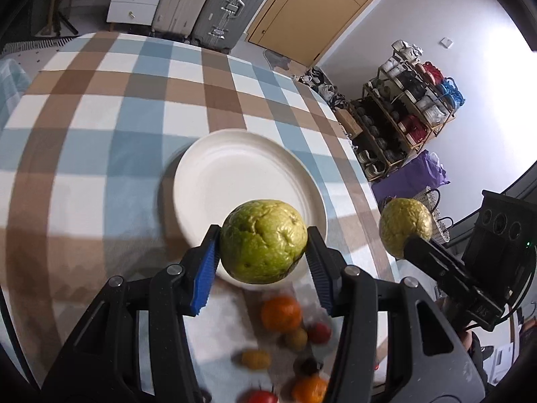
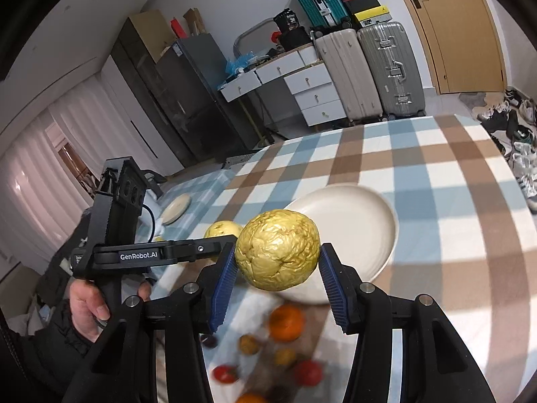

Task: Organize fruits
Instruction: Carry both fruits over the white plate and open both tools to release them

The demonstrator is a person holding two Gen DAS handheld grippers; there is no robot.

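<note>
Guavas (image 1: 263, 241): 2, one per gripper. White plates (image 1: 241, 168): 2. Small loose fruits (image 2: 286, 322) on cloth: approx. 7, blurred.

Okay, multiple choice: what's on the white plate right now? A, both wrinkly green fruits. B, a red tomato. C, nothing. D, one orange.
C: the white plate lies bare on the checked cloth, while each wrinkled green fruit is held in the air, one in the left gripper and one in the right gripper, and the oranges sit on the cloth nearer the cameras.

small fruits (image 1: 292, 336) below blurred, tomato (image 1: 258, 397) cut by bottom edge
</note>
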